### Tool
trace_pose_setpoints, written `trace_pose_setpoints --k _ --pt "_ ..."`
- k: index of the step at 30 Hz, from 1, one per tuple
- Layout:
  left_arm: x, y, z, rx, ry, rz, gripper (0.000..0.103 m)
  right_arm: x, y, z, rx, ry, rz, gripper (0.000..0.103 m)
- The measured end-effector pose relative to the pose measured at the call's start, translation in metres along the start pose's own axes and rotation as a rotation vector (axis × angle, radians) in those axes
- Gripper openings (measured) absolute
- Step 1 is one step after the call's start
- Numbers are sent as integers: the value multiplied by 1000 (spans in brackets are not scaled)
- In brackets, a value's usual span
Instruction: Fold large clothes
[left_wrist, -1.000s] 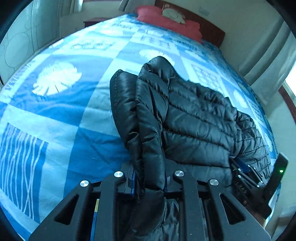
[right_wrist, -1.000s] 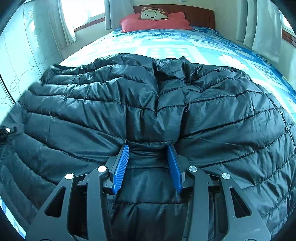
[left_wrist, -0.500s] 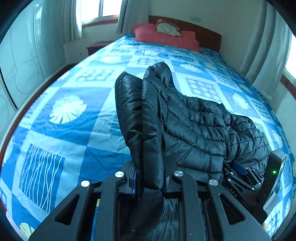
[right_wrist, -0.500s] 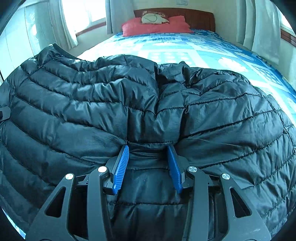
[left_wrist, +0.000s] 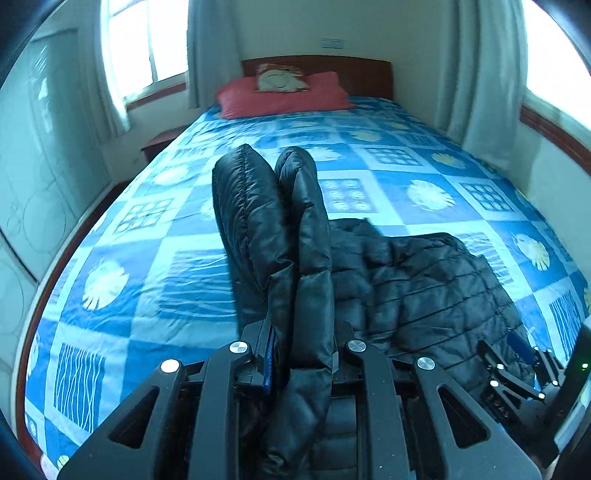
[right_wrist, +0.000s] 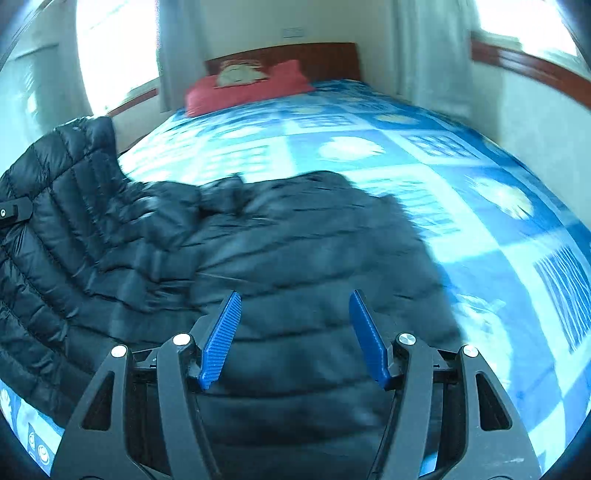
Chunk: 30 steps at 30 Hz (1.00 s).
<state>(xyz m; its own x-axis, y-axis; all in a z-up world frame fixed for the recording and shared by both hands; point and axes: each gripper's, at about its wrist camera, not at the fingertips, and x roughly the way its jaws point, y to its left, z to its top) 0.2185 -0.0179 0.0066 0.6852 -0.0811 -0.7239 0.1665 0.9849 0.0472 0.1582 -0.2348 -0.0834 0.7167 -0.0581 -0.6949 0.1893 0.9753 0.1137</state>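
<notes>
A black quilted puffer jacket (left_wrist: 417, 280) lies on the near part of the blue patterned bed (left_wrist: 155, 251). My left gripper (left_wrist: 301, 350) is shut on a thick fold of the jacket and holds that edge lifted, standing upright above the bed. My right gripper (right_wrist: 295, 332) is open and empty, its blue pads (right_wrist: 221, 339) spread just above the jacket (right_wrist: 280, 258), which lies flat below it. The lifted edge shows at the left of the right wrist view (right_wrist: 62, 177). The right gripper also shows at the lower right of the left wrist view (left_wrist: 524, 373).
A red pillow (left_wrist: 284, 92) and wooden headboard (left_wrist: 351, 70) are at the far end of the bed. A small nightstand (left_wrist: 162, 140) stands at the far left. Curtained windows (left_wrist: 140, 51) flank the bed. A wardrobe (left_wrist: 33, 166) runs along the left.
My right gripper has opened and let go of the jacket, which has dropped flat onto the bed. My left gripper has lifted its held fold higher.
</notes>
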Motion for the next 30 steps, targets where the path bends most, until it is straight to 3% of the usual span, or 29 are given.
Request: trace_pose_setpoints --k 11,16,22,28,30 --pt "25 -120 4 159 5 54 19 -20 -91 -18 117 -3 -92 62" --pt "42 -177 -11 229 21 28 19 -20 -124 -29 162 6 -120 66" --pt "61 -231 -38 281 87 -68 19 -12 -156 -38 227 33 -140 66" --pt "65 -241 -49 266 96 -80 20 -9 -166 -42 253 46 -144 66" --pt "60 -238 -47 242 98 -96 24 -9 -168 -42 254 49 -149 66"
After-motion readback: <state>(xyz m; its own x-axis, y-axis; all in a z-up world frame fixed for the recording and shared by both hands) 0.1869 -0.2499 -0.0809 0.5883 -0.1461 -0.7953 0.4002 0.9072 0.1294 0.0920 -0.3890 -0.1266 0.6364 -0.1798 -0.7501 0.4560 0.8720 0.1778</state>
